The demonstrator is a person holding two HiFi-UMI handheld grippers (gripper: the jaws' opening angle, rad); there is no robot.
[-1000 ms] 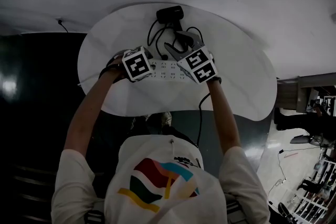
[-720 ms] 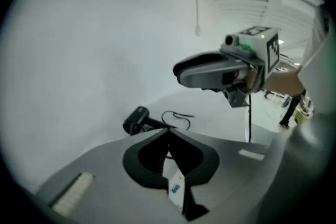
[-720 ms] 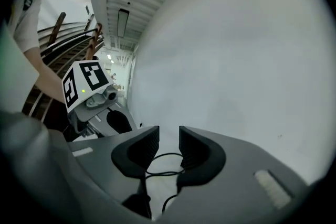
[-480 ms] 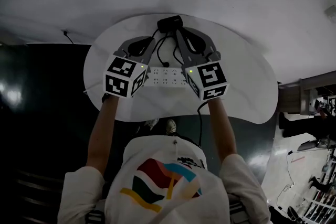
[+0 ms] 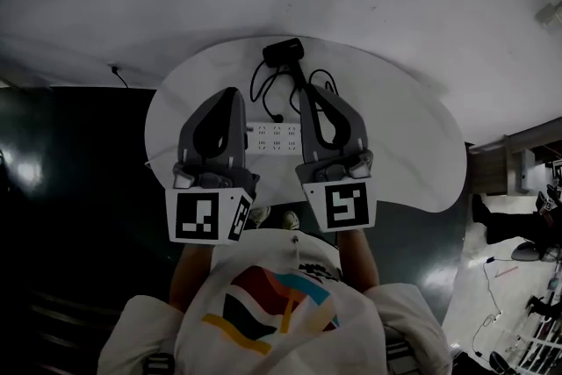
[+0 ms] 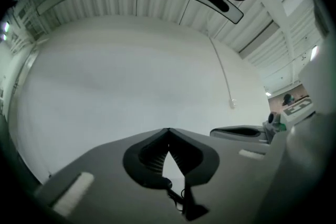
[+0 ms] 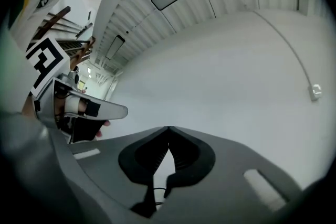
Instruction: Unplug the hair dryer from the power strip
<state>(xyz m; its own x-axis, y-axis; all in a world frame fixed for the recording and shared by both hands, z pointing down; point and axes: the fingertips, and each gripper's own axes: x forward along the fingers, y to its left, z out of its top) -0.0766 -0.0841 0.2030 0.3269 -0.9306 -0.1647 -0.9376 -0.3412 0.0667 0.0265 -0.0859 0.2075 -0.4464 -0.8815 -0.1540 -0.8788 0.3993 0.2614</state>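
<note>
White power strip (image 5: 275,136) ends hidden behind both grippers, left gripper (image 5: 230,94) and right gripper (image 5: 307,94) clenched on nothing, black hair dryer (image 5: 284,50) far, plug indistinct

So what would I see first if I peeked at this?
The big grey left gripper and right gripper are held up side by side, both shut and empty. Below them a round white table holds a white power strip and a black hair dryer at its far edge.
</note>
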